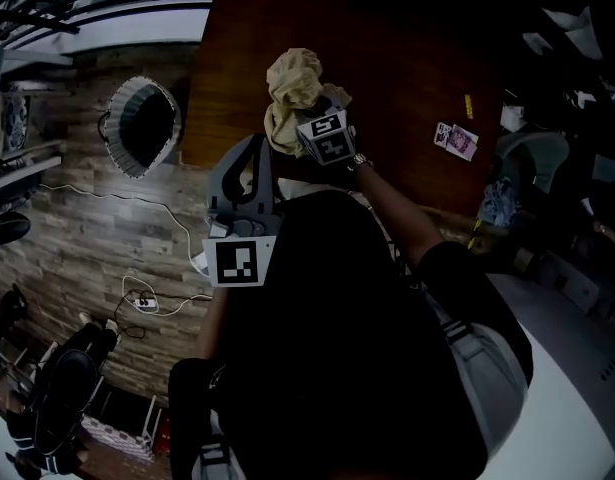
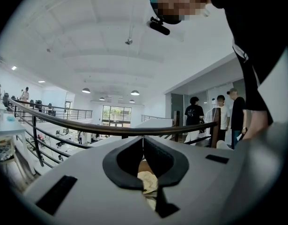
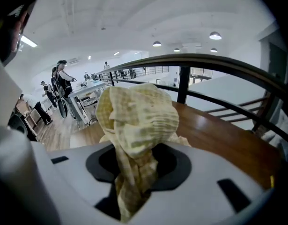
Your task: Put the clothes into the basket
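Basket (image 1: 117, 148) on floor at 9 o'clock, inside dark, contents unreadable. Left gripper (image 1: 252, 153) clenched, tips together, cloth just at its 1 o'clock. Cloth (image 1: 292, 93) bunched up above table (image 1: 387, 48), well apart from basket, at basket's 3 o'clock. Right gripper (image 3: 136, 161) grasping cloth, jaws narrowly parted round wad.

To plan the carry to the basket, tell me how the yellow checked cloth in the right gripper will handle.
Likely floppy: the cloth bunches above the right gripper and droops below it. Probably light, since one pinch holds the whole bundle up. It may sag or trail on the way to the basket.
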{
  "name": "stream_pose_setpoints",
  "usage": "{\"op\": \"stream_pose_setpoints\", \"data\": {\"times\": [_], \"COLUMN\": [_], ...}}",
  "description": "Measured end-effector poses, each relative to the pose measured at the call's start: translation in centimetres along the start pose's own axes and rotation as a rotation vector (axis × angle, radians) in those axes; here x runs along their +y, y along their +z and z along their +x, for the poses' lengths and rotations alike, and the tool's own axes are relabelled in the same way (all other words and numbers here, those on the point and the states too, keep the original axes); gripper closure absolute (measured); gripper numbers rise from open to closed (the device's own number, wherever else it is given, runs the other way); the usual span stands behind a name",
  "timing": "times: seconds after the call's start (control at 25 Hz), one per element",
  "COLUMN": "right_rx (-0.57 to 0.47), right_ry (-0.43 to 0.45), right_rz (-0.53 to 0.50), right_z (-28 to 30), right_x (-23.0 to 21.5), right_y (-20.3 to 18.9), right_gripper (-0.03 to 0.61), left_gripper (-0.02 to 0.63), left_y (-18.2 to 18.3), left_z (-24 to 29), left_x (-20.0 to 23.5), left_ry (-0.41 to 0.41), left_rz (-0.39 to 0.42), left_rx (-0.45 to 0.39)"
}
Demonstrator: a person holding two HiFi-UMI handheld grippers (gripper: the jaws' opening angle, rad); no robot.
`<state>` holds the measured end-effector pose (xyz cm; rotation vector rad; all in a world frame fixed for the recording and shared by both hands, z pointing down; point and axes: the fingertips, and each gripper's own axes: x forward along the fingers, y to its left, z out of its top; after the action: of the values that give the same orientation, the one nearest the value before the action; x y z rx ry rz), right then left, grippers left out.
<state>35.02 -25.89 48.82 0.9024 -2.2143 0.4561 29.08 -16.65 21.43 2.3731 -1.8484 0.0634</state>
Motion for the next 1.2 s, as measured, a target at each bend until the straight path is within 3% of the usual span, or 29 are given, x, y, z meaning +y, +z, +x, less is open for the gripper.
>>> {"op": "stream_pose_setpoints", "data": {"times": [0.64,1.2], "right_rx": [-0.365,-0.482], "right_ry": [0.045,0.096], "right_rz": [-0.111,-0.247], "right_z": [-7.5,-9.5], "right_x": [5.5,17.9], "right_y": [13.7,18.6], "right_gripper": [0.428,0.426], "left_gripper": [0.6,0.6], "left_y": [1.5,1.4], "left_z": [-4.2,-13.4], "left_x": [3.1,11.0], "left_ry": [0.105,0.225], "left_rz": [-0.019,-0.061], "left_rx": [-0.101,-0.153]}}
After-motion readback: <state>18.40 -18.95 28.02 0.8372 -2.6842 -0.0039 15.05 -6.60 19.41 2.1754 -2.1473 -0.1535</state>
